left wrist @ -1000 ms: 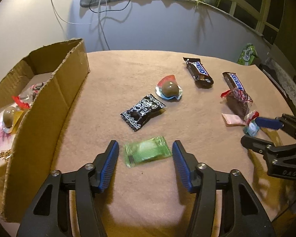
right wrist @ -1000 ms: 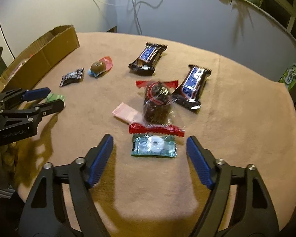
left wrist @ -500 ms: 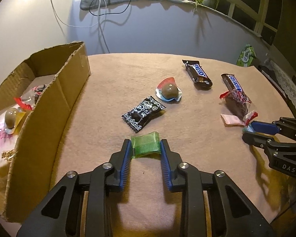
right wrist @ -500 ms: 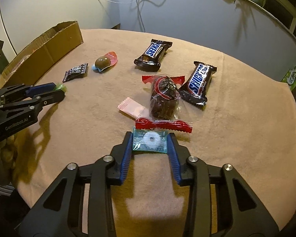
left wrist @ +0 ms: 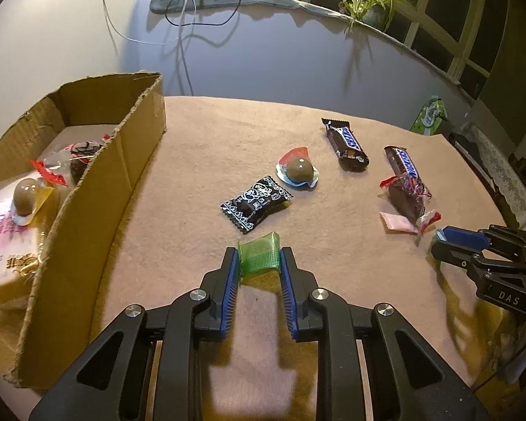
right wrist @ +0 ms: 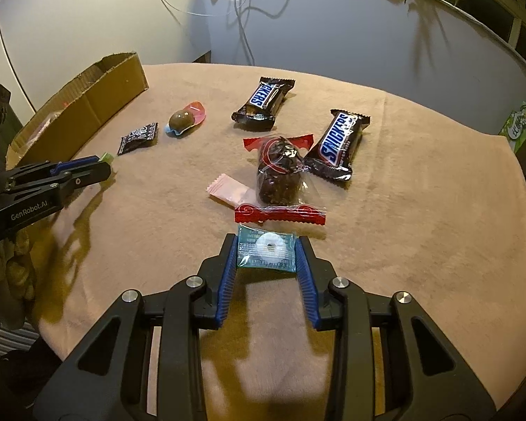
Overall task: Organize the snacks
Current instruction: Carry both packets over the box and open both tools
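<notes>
Your left tool (left wrist: 259, 262) sits at centre-bottom of the left wrist view, blue pads pinched in on a green candy wrapper (left wrist: 259, 256), which is crumpled between them and looks raised off the tabletop (left wrist: 200, 147). Your right tool (right wrist: 265, 253) is at centre-bottom of the right wrist view, closed on a teal mint packet (right wrist: 266, 251) with a white ring candy showing through; the packet is flat between the pads, just below the red-edged clear wrapper of a chocolate cake (right wrist: 278, 175). In the left view that right tool shows at the right edge, tips close together. A pink sachet (right wrist: 229, 191) touches the cake wrapper on its left side. Two Snickers bars lie beyond: the near Snickers bar (right wrist: 338, 145) right of the cake and touching its wrapper, the far Snickers bar (right wrist: 264, 103) up toward frame centre-top. A chocolate ball in a pink-blue wrapper (left wrist: 298, 170) and a black patterned candy (left wrist: 256, 203) sit mid-frame in the left view, just above the green wrapper, near each other. The cardboard box (left wrist: 98, 189) fills the left side of that view, open top, already holding another chocolate ball (left wrist: 26, 196), a wrapped cake (left wrist: 77, 156) and a pink packet (left wrist: 0, 231). A green carton (left wrist: 431, 115) sits at the upper right edge beyond the tabletop.
</notes>
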### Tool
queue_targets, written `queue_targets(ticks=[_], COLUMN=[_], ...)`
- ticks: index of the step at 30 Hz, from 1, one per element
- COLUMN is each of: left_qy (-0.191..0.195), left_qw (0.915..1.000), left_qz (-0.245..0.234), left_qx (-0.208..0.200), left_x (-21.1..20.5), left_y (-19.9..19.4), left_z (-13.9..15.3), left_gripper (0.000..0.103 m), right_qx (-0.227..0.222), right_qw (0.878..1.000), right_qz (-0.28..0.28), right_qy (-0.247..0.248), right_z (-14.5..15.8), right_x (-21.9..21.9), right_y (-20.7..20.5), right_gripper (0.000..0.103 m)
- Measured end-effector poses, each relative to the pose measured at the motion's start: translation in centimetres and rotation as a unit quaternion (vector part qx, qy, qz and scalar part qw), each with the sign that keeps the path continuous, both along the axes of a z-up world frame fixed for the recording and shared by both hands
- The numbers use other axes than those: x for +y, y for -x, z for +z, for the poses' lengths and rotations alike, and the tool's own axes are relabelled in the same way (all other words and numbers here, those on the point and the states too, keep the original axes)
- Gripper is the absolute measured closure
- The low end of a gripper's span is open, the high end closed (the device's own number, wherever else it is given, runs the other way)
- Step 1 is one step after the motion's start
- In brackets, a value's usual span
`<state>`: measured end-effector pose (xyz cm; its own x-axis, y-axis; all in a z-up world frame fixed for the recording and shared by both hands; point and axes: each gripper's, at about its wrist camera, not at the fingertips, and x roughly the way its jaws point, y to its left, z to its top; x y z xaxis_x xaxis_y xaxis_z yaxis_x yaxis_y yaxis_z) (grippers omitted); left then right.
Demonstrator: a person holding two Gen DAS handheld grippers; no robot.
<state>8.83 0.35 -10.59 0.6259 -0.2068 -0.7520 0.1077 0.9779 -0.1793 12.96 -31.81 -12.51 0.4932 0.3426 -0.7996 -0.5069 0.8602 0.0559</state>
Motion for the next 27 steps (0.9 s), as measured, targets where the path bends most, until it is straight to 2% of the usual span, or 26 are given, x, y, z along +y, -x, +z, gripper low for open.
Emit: queue_targets(ticks=[12,19,27], left_qy=[0.024,0.032,0.031], left_qw=[0.9993,0.9975,0.9938], left_qz=[0.015,0.038,0.079], left_qx=[-0.026,-0.050,-0.072], left_x=[2.0,4.7,8.9], left_y=[1.0,1.7,2.8], left_z=[2.4,4.4,5.8], left_gripper=[0.081,0.081,0.081], right_qx=[-0.027,-0.048,-0.078], right_qw=[0.999,0.997,0.992], right_qz=[0.013,0.046,0.097], right_qy=[-0.020,-0.031,-0.037], right_z=[3.0,5.3,8.0], right_x=[1.1,4.4,10.2], right_y=[0.5,0.2,-0.4], right_gripper=[0.068,0.068,0.068])
